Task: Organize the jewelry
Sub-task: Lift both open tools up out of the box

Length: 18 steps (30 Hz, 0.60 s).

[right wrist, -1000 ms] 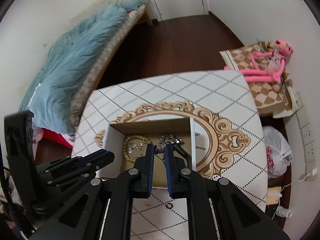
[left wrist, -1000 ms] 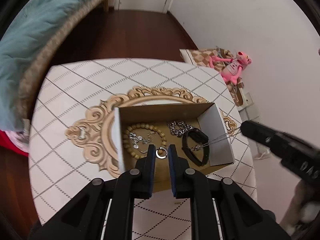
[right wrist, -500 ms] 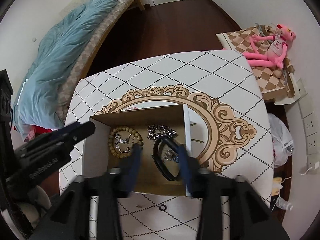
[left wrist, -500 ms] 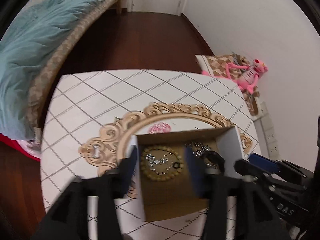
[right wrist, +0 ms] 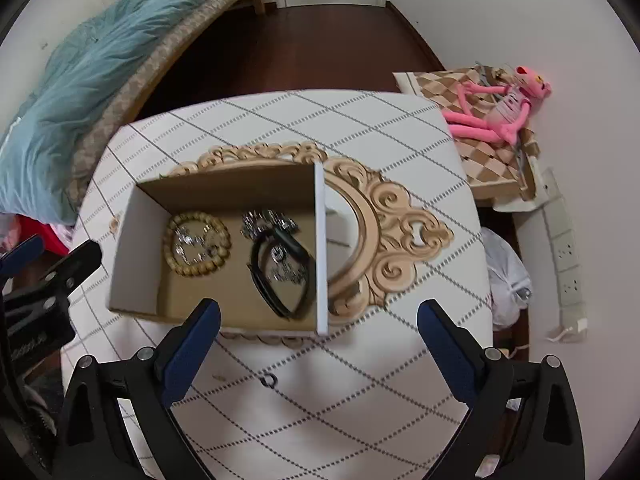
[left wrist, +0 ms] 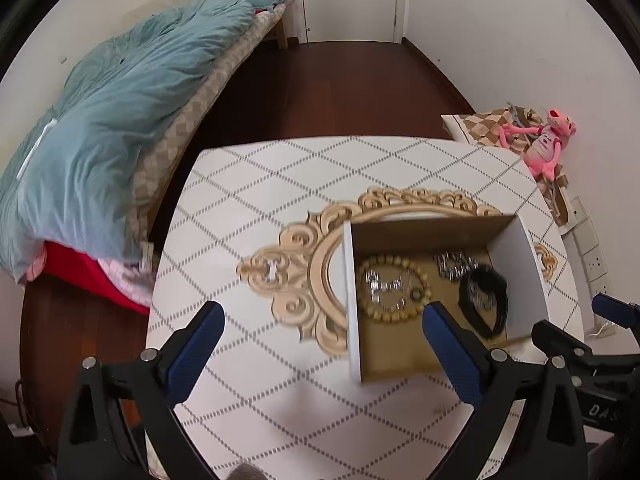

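Both grippers — left gripper (left wrist: 320,340) and right gripper (right wrist: 318,336) — have just opened wide, nothing between the fingers. The jewelry lies in the cardboard box (right wrist: 136,240) (beaded bracelet (right wrist: 198,244), black band (right wrist: 280,276)), probably just released; one small ring (right wrist: 269,380) waits on the table (right wrist: 360,400).

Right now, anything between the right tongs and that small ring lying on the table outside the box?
Nothing visible. The ring lies on bare tablecloth in front of the box, and the right tongs hang open above it.
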Each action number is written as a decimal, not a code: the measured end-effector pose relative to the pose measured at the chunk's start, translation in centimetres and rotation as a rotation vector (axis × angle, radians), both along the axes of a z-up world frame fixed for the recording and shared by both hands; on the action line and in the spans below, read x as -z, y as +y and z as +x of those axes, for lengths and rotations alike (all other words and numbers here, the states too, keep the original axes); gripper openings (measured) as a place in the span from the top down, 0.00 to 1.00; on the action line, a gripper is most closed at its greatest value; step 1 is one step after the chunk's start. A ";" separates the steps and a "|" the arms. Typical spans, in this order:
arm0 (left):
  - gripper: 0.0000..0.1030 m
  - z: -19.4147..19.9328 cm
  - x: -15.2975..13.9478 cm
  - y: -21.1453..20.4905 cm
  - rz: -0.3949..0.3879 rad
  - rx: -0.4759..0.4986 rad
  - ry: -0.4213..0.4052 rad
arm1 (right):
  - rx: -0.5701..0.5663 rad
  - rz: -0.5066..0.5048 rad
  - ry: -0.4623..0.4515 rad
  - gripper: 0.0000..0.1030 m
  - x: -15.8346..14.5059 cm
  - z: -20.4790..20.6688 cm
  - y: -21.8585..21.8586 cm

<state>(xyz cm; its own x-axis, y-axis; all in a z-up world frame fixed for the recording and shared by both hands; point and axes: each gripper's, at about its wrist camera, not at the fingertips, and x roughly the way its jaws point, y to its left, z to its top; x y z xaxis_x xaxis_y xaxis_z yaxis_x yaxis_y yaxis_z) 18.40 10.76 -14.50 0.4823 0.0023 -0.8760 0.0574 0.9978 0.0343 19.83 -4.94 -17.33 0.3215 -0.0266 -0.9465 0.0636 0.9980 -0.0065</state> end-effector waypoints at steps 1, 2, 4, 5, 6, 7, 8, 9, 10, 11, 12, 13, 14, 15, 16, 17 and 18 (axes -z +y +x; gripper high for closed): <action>0.02 -0.4 0.0 0.0 0.002 -0.003 -0.001 | 0.002 0.001 0.002 0.03 0.0 -0.3 0.0; 0.02 -0.8 -0.1 0.1 0.004 -0.005 -0.003 | 0.003 0.002 0.003 0.03 0.1 -0.7 0.0; 0.02 -1.6 -0.5 0.2 0.010 -0.012 -0.010 | 0.000 -0.008 -0.005 0.03 -0.3 -1.4 0.2; 0.02 -1.9 -0.7 0.2 0.009 -0.013 -0.013 | 0.000 -0.011 -0.012 0.03 -0.6 -1.7 0.3; 0.02 -2.3 -1.1 0.3 0.006 -0.014 -0.018 | -0.001 -0.015 -0.020 0.03 -0.9 -2.0 0.3; 0.02 -2.7 -1.5 0.4 0.004 -0.016 -0.027 | -0.001 -0.016 -0.030 0.03 -1.3 -2.4 0.4; 0.02 -3.0 -1.9 0.3 0.001 -0.014 -0.033 | -0.001 -0.019 -0.044 0.03 -2.0 -2.8 0.5; 0.02 -3.5 -2.4 0.4 -0.002 -0.010 -0.037 | -0.003 -0.023 -0.056 0.03 -2.5 -3.2 0.6; 0.02 -3.8 -2.8 0.4 -0.002 -0.009 -0.041 | -0.006 -0.026 -0.066 0.03 -2.9 -3.4 0.7; 0.02 -4.1 -3.3 0.3 -0.002 -0.007 -0.048 | -0.008 -0.030 -0.081 0.03 -3.6 -3.8 0.9; 0.02 -4.6 -3.8 0.3 -0.002 -0.005 -0.059 | -0.011 -0.035 -0.093 0.03 -4.1 -4.1 1.0; 0.02 -5.1 -4.2 0.3 0.004 -0.006 -0.070 | -0.016 -0.042 -0.110 0.03 -4.8 -4.6 1.2; 0.02 -5.5 -4.7 0.3 0.012 -0.006 -0.080 | -0.016 -0.047 -0.122 0.03 -5.3 -4.9 1.3; 0.02 -6.0 -5.1 0.3 0.018 -0.006 -0.092 | -0.017 -0.052 -0.134 0.03 -5.8 -5.3 1.4; 0.02 -6.4 -5.5 0.3 0.020 -0.010 -0.101 | -0.017 -0.053 -0.146 0.03 -6.3 -5.8 1.5; 0.02 -6.7 -5.8 0.4 0.017 -0.014 -0.105 | -0.017 -0.050 -0.151 0.03 -6.6 -6.0 1.5; 0.02 -7.0 -6.0 0.4 0.010 -0.014 -0.108 | -0.016 -0.046 -0.155 0.03 -6.8 -6.3 1.5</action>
<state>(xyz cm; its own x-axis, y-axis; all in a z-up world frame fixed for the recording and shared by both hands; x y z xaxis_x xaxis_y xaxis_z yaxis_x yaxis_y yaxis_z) 11.43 11.21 -8.50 0.5736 0.0183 -0.8190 0.0388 0.9980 0.0495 13.58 -3.48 -10.48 0.4643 -0.0623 -0.8835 0.0511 0.9977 -0.0435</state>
